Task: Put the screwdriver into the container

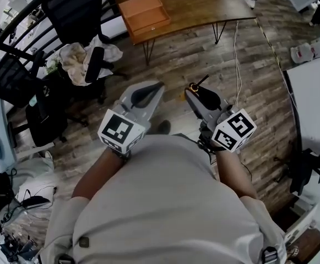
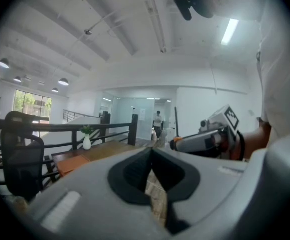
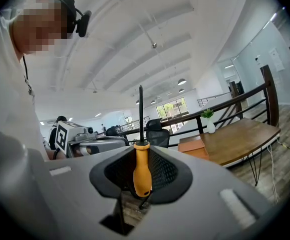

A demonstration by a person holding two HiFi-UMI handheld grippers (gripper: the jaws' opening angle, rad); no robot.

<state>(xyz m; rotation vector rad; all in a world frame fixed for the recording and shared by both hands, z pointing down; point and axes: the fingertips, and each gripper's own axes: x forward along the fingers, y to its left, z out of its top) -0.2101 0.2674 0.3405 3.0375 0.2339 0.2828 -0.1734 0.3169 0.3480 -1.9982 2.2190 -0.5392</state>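
Head view, right gripper (image 1: 198, 94) clamping screwdriver (image 1: 194, 87)

The container (image 1: 144, 14) sits on the table (image 1: 198, 4) (near its left end), a chair (image 1: 71, 11) further left.
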